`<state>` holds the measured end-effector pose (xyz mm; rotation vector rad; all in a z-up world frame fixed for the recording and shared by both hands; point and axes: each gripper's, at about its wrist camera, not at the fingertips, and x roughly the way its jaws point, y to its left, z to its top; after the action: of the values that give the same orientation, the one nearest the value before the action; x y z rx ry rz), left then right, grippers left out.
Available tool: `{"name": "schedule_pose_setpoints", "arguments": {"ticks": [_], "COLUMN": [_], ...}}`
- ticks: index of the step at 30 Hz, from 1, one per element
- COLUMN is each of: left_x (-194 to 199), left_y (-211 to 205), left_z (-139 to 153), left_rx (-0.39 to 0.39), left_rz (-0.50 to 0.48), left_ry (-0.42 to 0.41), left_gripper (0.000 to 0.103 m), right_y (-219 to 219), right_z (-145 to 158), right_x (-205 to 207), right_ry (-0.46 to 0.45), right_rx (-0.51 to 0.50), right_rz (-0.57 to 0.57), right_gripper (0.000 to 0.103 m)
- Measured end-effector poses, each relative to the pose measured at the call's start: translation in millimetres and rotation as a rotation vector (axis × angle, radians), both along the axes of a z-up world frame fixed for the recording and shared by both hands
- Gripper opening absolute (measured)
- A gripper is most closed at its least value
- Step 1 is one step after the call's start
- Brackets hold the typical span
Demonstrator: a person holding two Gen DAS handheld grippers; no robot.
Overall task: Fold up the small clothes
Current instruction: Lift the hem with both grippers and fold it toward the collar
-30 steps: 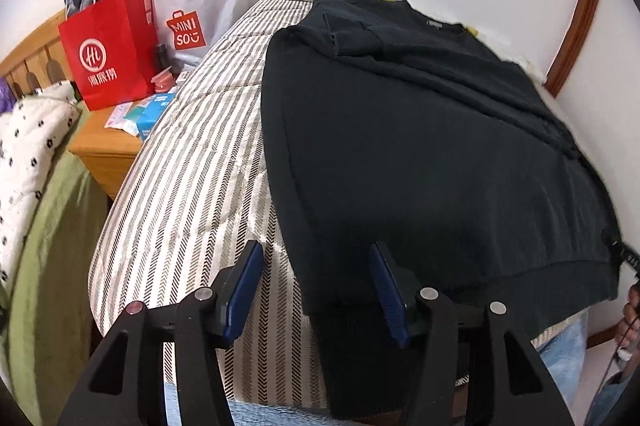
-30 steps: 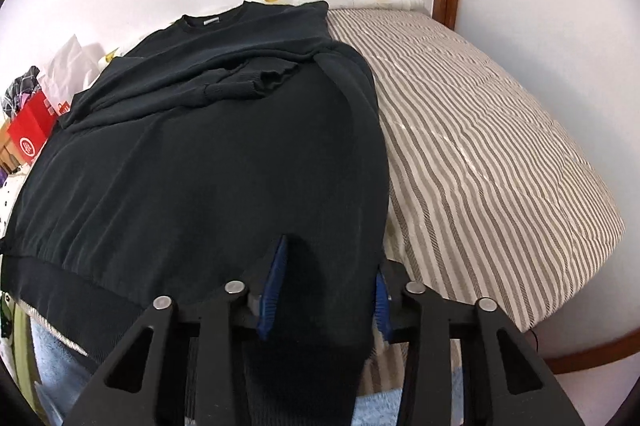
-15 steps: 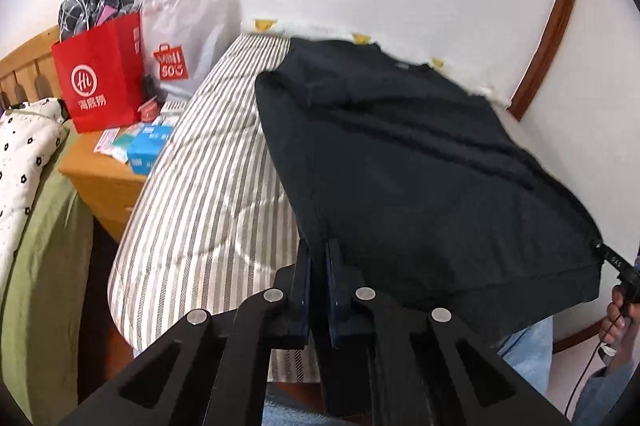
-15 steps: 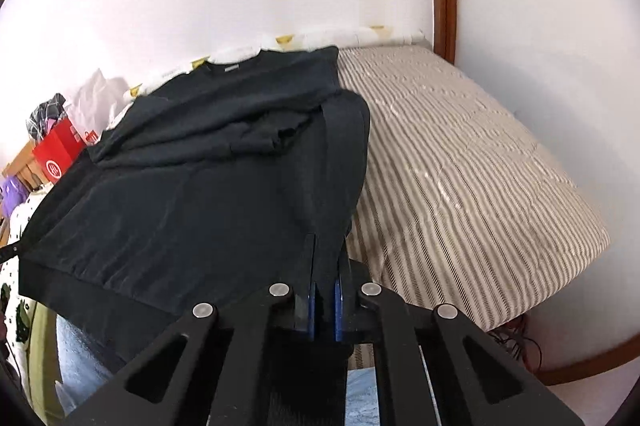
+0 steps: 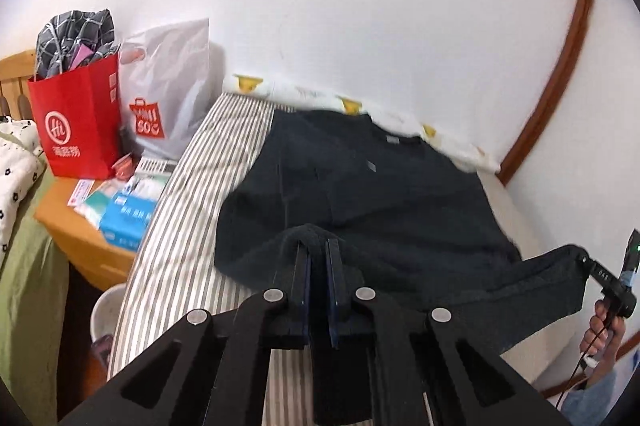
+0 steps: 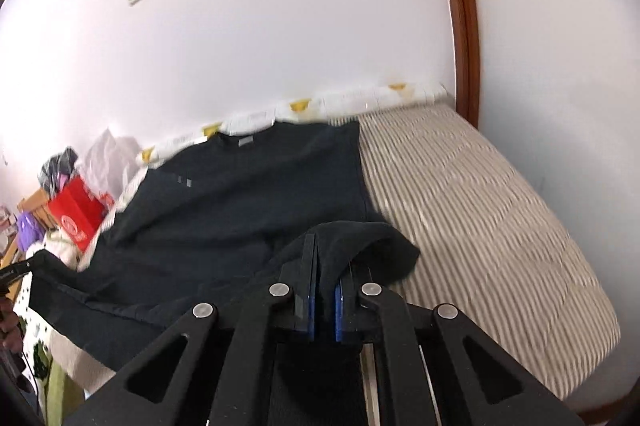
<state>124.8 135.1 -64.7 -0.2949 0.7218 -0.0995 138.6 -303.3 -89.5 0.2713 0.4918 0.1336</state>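
Both grippers pinch the dark sweater's hem: the left gripper and right gripper each have jaws clamped narrow on a lifted corner. Beyond the jaws, its body lies flat on the striped bed, collar farthest away by the wall.

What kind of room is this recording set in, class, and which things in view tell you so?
Most likely a bedroom in a home. A striped mattress lies against the wall, a wooden bedside table beside it holds shopping bags, and a dark sweatshirt is spread on the mattress for folding.
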Motion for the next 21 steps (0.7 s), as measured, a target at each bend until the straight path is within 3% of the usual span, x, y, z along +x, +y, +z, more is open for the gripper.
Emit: {"name": "schedule_pose_setpoints", "arguments": {"ticks": [10, 16, 21], "left_x": [106.2, 157.5, 186.2], "left_y": [-0.8, -3.9, -0.6], "left_z": [-2.9, -32.3, -62.0], "left_rx": [0.04, 0.097, 0.089], "left_rz": [0.032, 0.052, 0.056], "left_ry": [0.008, 0.064, 0.127], "left_gripper": [0.007, 0.007, 0.007], "right_y": [1.6, 3.8, 7.9], "right_z": [33.3, 18.2, -7.5], "right_x": [100.2, 159.3, 200.9], "right_ry": [-0.005, 0.042, 0.103], "right_rx": [0.035, 0.064, 0.061], "right_rz": [0.004, 0.001, -0.008], "right_gripper": [0.006, 0.006, 0.006]}}
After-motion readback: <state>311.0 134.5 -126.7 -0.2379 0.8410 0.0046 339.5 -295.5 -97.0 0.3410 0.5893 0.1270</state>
